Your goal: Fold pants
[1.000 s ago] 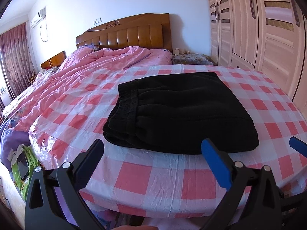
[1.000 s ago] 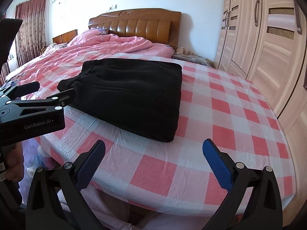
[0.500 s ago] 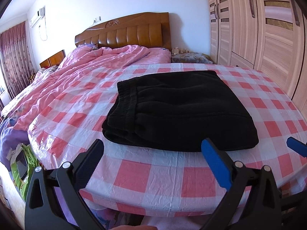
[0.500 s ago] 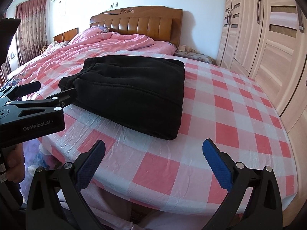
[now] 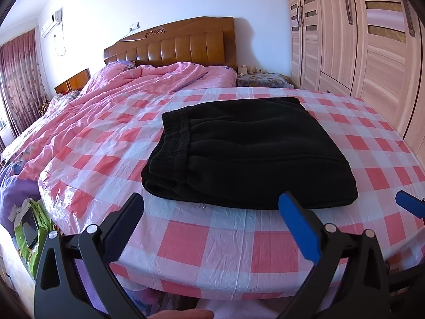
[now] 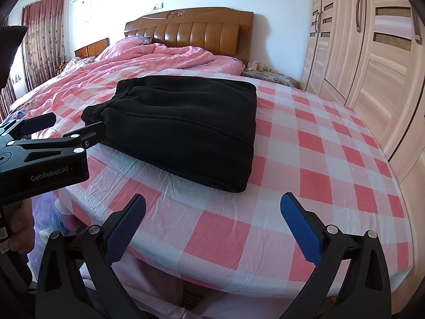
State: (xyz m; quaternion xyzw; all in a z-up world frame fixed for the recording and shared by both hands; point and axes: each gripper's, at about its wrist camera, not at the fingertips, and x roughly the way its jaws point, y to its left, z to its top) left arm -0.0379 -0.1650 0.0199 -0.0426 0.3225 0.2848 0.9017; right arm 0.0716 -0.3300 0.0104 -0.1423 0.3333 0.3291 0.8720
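The black pants (image 5: 247, 154) lie folded into a flat rectangle on the pink-and-white checked sheet (image 5: 202, 242), waistband to the left; they also show in the right wrist view (image 6: 186, 127). My left gripper (image 5: 211, 218) is open and empty, hovering just short of the pants' near edge. My right gripper (image 6: 212, 220) is open and empty, near the bed's front edge, right of the pants' near corner. The left gripper (image 6: 63, 126) appears from the side at the left of the right wrist view, beside the waistband end.
A crumpled pink duvet (image 5: 127, 90) covers the far left of the bed below a wooden headboard (image 5: 172, 45). A wardrobe (image 5: 366, 40) stands along the right. A nightstand (image 5: 263, 78) sits by the headboard. A green bag (image 5: 29, 228) lies on the floor at left.
Both grippers have drifted slightly; the pants sit a touch higher in the right wrist view. Both stay open, and the pants have not moved.
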